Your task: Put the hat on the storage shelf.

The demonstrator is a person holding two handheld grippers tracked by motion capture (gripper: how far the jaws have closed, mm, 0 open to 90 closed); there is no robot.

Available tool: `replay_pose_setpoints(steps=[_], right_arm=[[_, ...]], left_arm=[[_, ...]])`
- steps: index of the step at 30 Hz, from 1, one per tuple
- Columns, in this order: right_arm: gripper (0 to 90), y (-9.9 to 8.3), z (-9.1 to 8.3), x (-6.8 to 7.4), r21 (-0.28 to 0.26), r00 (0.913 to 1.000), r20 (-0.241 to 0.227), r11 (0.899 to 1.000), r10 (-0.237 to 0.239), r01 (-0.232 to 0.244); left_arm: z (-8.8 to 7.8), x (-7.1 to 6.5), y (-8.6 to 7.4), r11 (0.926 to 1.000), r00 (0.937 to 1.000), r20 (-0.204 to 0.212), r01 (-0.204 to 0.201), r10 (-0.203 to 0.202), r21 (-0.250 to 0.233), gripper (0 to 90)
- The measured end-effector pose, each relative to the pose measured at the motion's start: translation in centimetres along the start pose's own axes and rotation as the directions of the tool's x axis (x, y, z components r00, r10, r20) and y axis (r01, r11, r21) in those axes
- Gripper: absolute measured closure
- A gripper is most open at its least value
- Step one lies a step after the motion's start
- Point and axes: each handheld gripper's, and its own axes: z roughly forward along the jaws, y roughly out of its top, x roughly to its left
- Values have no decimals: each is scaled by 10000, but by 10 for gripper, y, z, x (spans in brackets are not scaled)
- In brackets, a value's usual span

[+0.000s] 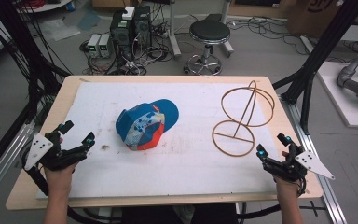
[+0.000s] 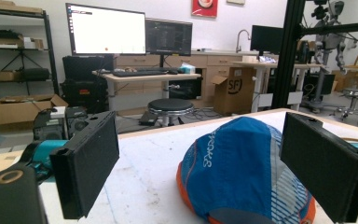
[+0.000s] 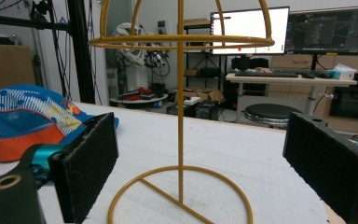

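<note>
White table holds a blue cap mid-left and a wire stand upright at right. Left gripper and right gripper hover at the near corners, jaws spread, nothing between them.

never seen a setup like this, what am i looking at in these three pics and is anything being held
No robot here: a person holds a hand tool in each hand, each ending in two black tongs. The high view looks down on the table; the left tongs and right tongs sit near its bottom corners. The other two pictures come from cameras riding on each tool, looking out between its jaws. On the white mat lie a blue and orange cap and, standing upright, a wire hat stand. The left tongs face the cap, the right tongs face the stand. Both are open and hold nothing.
</note>
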Motion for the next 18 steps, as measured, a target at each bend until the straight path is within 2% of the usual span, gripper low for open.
replay_pose_setpoints(steps=[18], right_arm=[[100,0,0,-3,-13,10000,83,10000,13,-13]], left_arm=[[5,-5,9,10000,9997,224,-76,75,63,123]])
